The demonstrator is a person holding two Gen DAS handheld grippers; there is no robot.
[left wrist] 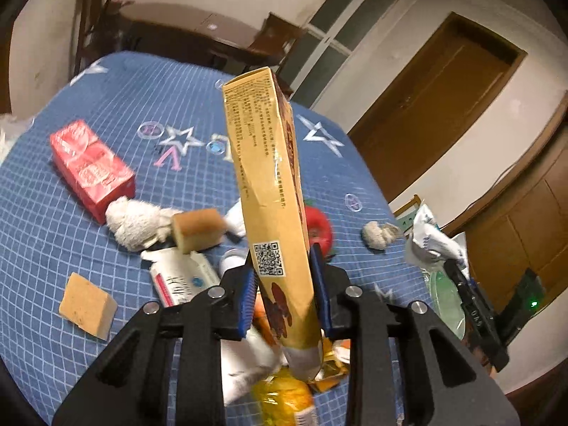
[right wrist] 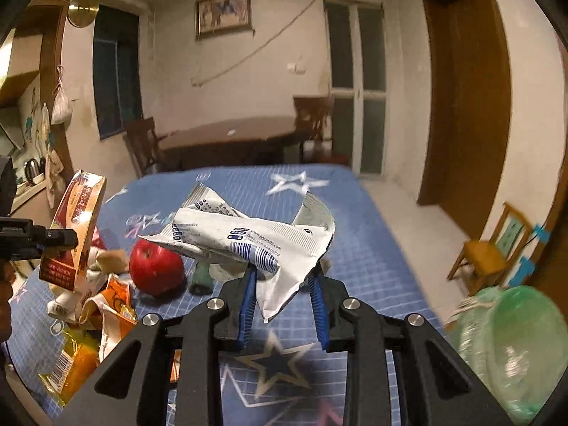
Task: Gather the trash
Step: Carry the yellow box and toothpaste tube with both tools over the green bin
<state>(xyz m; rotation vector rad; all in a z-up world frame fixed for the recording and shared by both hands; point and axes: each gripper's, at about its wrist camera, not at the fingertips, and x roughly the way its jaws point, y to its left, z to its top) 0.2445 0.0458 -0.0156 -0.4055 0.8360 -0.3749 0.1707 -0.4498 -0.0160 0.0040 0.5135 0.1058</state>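
Gripping a tall yellow carton (left wrist: 269, 191), the left gripper (left wrist: 285, 284) has its blue pads pressed against the carton's two narrow sides near the lower end, just beside a printed square code. The carton stands nearly upright between the fingers, lifted clear of the blue checked tablecloth (left wrist: 53, 248) with white stars. Beneath it lies a heap of rubbish: a yellow-orange snack packet (left wrist: 284, 397), a white tube-like packet with red print (left wrist: 181, 277) and crumpled wrappers. Farther out on the cloth lie a red box (left wrist: 90, 168) on its side, a white rolled cloth (left wrist: 135, 222) touching the box's near end, a tan sponge block (left wrist: 197, 229) beside that cloth, and a second tan sponge block (left wrist: 87, 305) apart to the near left. A small white wad (left wrist: 378, 234) sits alone towards the right edge.

The right gripper (right wrist: 284, 298) is clamped on a crumpled white foil wrapper (right wrist: 248, 238) with blue print, its pads pinching the wrapper's lower flap and holding it above the cloth. Behind the wrapper a red apple (right wrist: 156, 266) rests on the table, next to a small green object that is too blurred to name. At the right edge of that view a green plastic bag (right wrist: 514, 340) gapes open beside the table. The other gripper, with its carton, shows at the far left of the same view.
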